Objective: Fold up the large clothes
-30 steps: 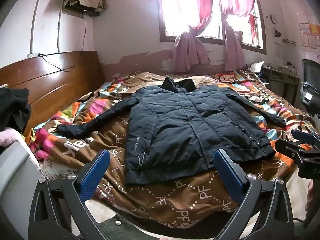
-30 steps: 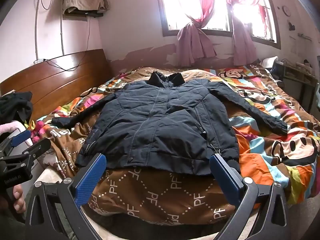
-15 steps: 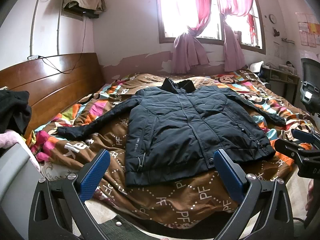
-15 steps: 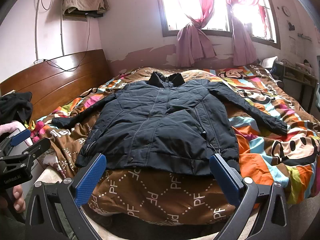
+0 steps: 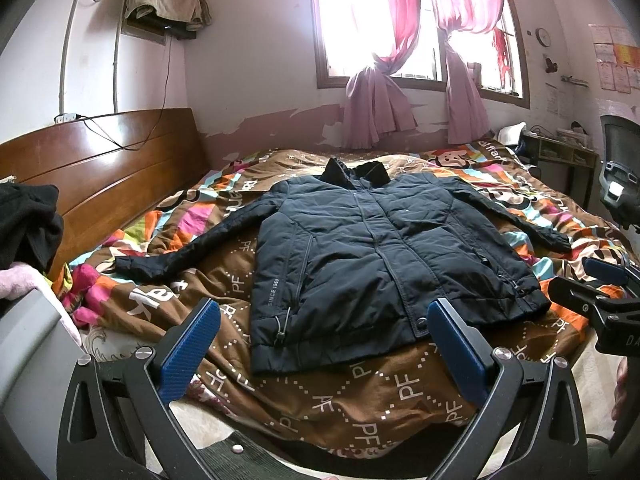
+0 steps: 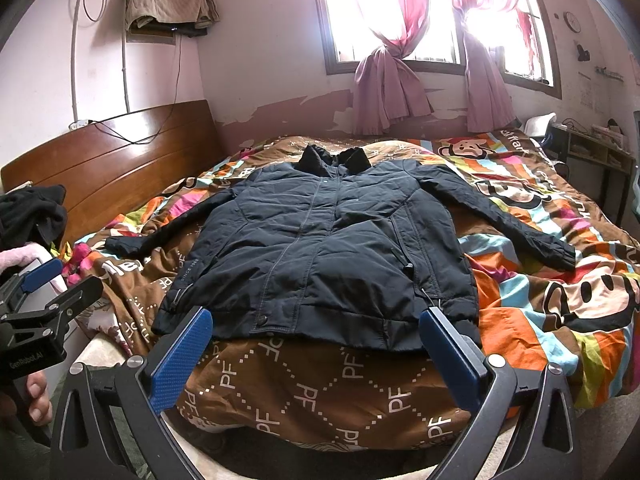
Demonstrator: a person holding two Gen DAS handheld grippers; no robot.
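A dark navy padded jacket (image 5: 372, 248) lies flat and face up on the bed, collar far, hem near, both sleeves spread out; it also shows in the right wrist view (image 6: 320, 248). My left gripper (image 5: 324, 316) is open and empty, held just short of the hem at the bed's near edge. My right gripper (image 6: 316, 324) is open and empty, also just before the hem. Each gripper shows at the edge of the other's view: the right one (image 5: 600, 288), the left one (image 6: 52, 292).
The bed has a brown and multicolour cartoon quilt (image 6: 540, 280) and a wooden headboard (image 5: 100, 168) on the left. Dark clothes (image 5: 28, 224) are piled at the near left. A desk (image 5: 560, 156) and an office chair (image 5: 620, 168) stand at the right.
Both views have shifted only slightly; the jacket has not moved and both grippers stay open.
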